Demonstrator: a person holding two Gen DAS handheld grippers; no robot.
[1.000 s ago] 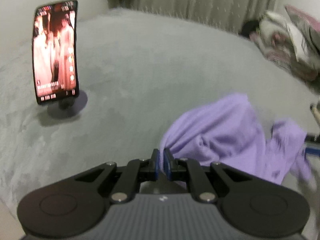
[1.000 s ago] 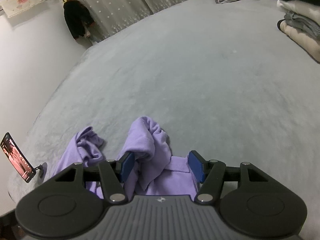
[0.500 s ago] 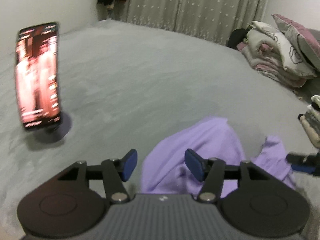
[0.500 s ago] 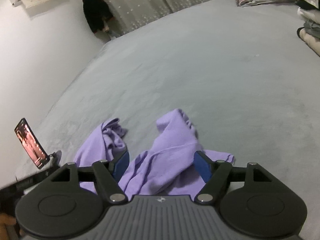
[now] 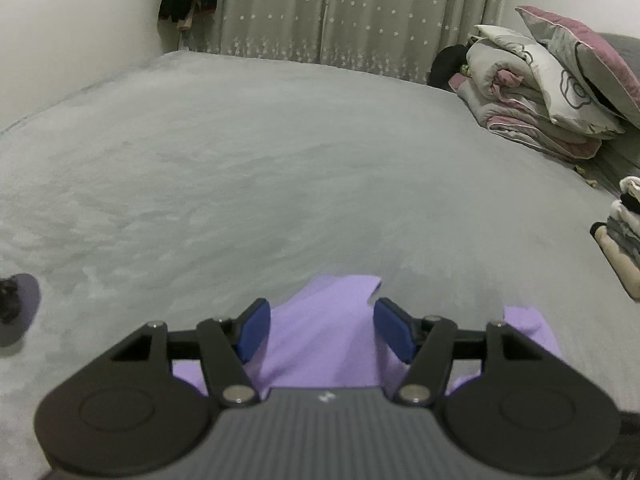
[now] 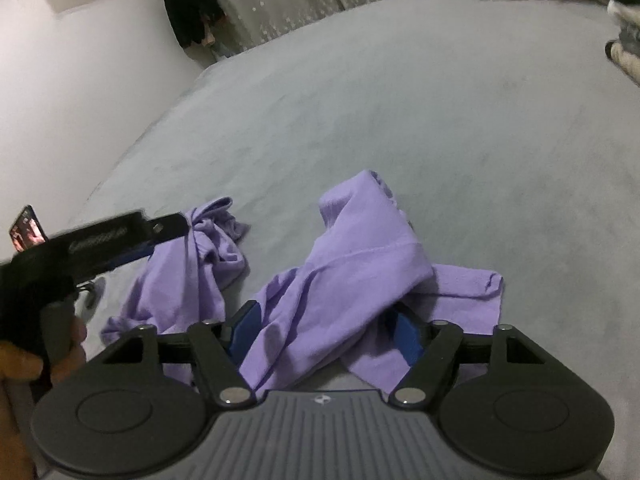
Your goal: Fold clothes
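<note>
Left wrist view, left gripper (image 5: 322,330): the blue pads are seen set apart, pressing on nothing; lilac cloth lies in the gap.
Left wrist view, lilac garment (image 5: 320,344): it is spread on the grey bed cover (image 5: 256,184), directly below the fingers.
Left wrist view, surroundings: folded bedding (image 5: 536,108) is stacked at the far right; starred curtains (image 5: 344,12) hang behind.
Right wrist view, right gripper (image 6: 326,338): the jaws are closing; a ridge of the garment (image 6: 360,264) is draped between them, not visibly pinched.
Right wrist view, left gripper (image 6: 120,240): it is seen at the garment's left edge, near a phone (image 6: 26,227).
</note>
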